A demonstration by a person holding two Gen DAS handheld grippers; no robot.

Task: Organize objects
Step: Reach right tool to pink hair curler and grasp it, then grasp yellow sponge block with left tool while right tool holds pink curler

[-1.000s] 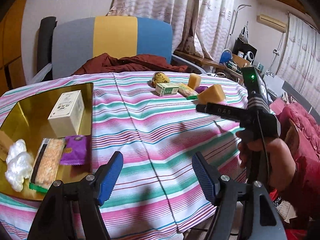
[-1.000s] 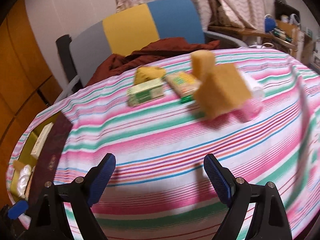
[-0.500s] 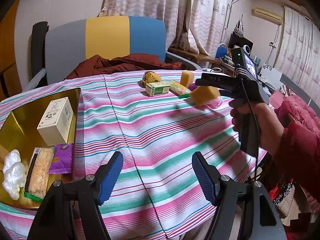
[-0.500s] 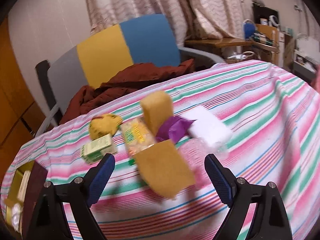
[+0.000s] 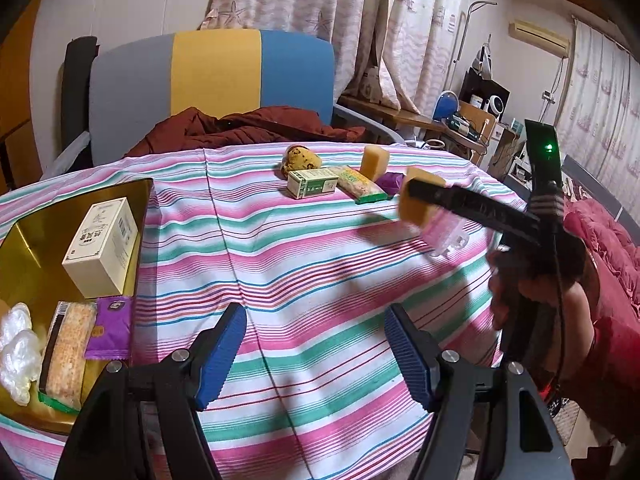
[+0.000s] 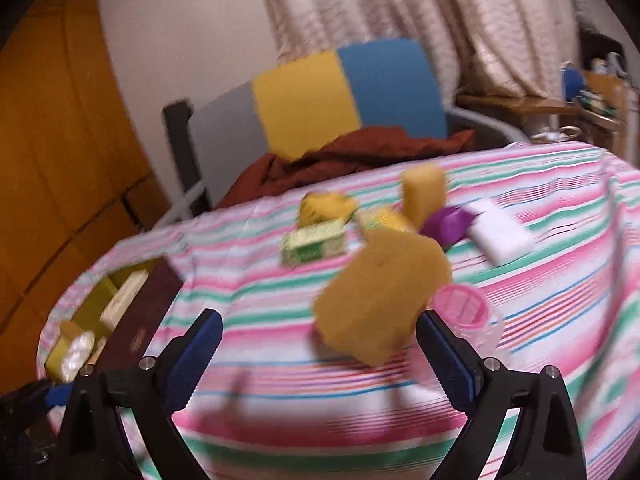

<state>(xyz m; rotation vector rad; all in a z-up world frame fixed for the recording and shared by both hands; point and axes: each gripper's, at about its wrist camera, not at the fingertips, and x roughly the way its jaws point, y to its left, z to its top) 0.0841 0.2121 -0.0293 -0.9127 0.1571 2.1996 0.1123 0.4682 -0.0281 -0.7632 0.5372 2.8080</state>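
Up close, the left wrist view shows the left gripper point(image 5: 314, 354) spread wide over the striped tablecloth point(image 5: 320, 264), nothing between its jaws; the right gripper's finger hides part of a yellow sponge point(image 5: 416, 206). Blurred, the right wrist view shows the right gripper point(image 6: 316, 346), jaws just opening, the sponge point(image 6: 380, 296) partly between them, contact unclear.

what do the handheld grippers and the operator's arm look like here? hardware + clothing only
Left gripper: black frame arms, blue ribbed pads, silver bolt heads. Right gripper: the same build; from the left wrist view, a long black body with white lettering, a green LED on top and a thin black cable. The hand on it wears a red sleeve.
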